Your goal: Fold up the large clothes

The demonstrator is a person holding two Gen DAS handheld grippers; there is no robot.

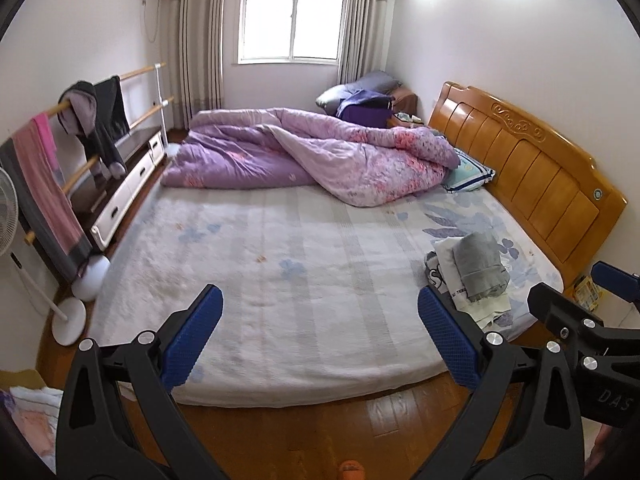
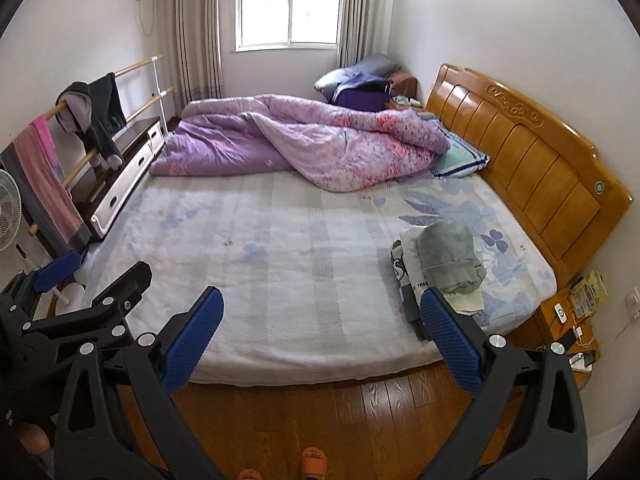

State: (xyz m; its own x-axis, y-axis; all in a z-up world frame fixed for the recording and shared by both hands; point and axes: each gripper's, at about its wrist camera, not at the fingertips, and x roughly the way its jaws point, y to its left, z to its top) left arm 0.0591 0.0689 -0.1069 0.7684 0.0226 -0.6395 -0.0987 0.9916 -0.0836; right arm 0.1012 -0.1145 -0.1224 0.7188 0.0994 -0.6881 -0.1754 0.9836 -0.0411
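A stack of folded clothes with a grey garment [image 1: 482,266] on top lies at the bed's right side, also in the right wrist view [image 2: 450,258]. A rumpled purple floral quilt [image 1: 312,152] lies across the far half of the bed [image 1: 280,280]. My left gripper [image 1: 320,332] is open and empty above the bed's near edge. My right gripper [image 2: 322,338] is open and empty beside it, its right finger near the folded stack. Each gripper shows at the edge of the other's view.
A wooden headboard [image 1: 532,168] stands at the right. A clothes rail [image 1: 76,136] with hanging garments and a fan [image 1: 8,216] stand at the left. A nightstand [image 2: 572,316] with small items sits at the right. Wooden floor [image 2: 320,412] lies below.
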